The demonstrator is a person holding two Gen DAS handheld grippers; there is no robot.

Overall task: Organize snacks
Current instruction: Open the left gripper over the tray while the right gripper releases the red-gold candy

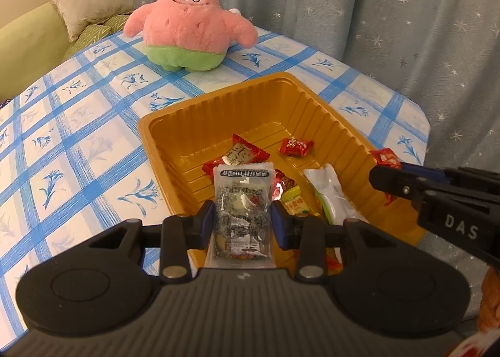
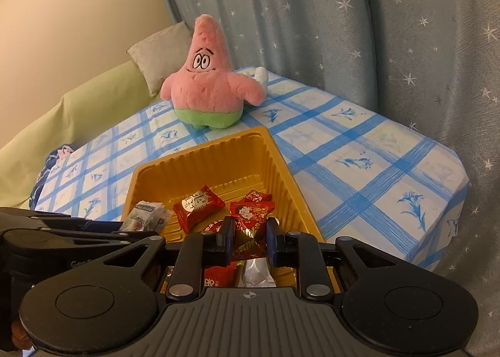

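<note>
Both hand-held grippers grip snacks over the tray: left a clear packet, right a red candy.

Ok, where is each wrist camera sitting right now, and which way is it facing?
Left wrist: sits behind the left gripper, looking over the ribbed gold plastic tray toward the pink star plush toy; its fingers clamp a clear speckled snack packet, and the right gripper enters from the right.
Right wrist: sits behind the right gripper, which pinches a red foil candy, facing the same tray; the left gripper shows at left.
Shared: tray, plush, blue checked tablecloth, starry curtain.
</note>
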